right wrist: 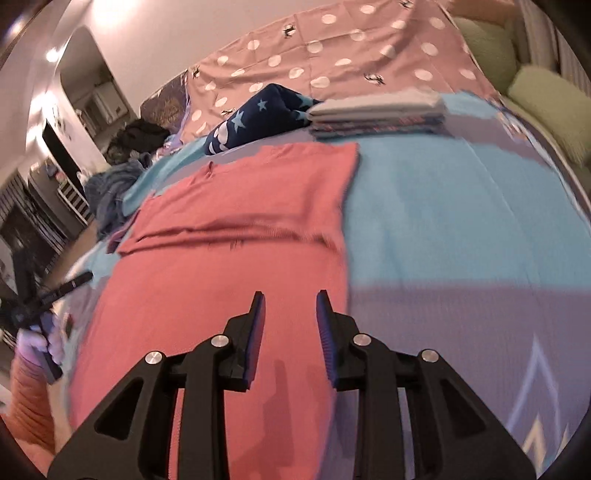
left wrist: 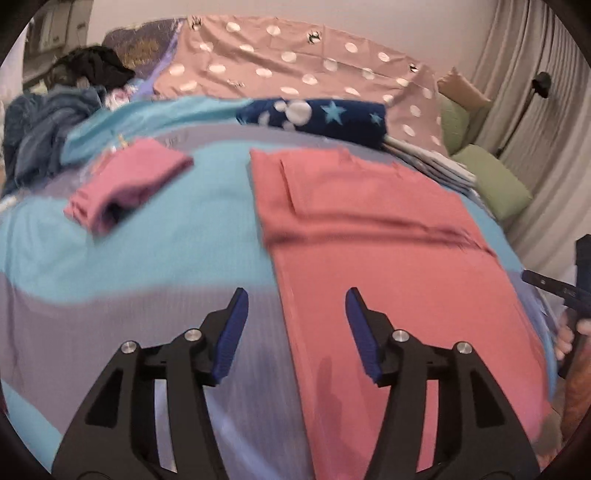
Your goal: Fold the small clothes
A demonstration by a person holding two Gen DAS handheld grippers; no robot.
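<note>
— Left wrist view: my left gripper (left wrist: 297,334) and right gripper (right wrist: 290,338) hang released, empty, above the coral garment (left wrist: 388,236) lying flat on the bedspread (left wrist: 166,240).

— I'd pinch both near corners evenly, then fold forward.

- We are looking across a bed (left wrist: 147,236) that is wearing a cover of turquoise and lilac blocks.
- At its head a dusty-pink sheet with white dots (left wrist: 295,62) is lying spread, meeting a plain pale wall (left wrist: 332,14).
- Pale pleated curtains (left wrist: 535,92) are hanging along one side, with a dark stand (left wrist: 541,85) rising before them.
- Green cushions (right wrist: 546,99) are sitting between bed and curtains.
- On the opposite side a doorway (right wrist: 96,92) is opening into a lit room, and bright ceiling lights (right wrist: 51,55) are glaring above it.
- Dark shelving (right wrist: 33,221) is standing beside wooden flooring there.
</note>
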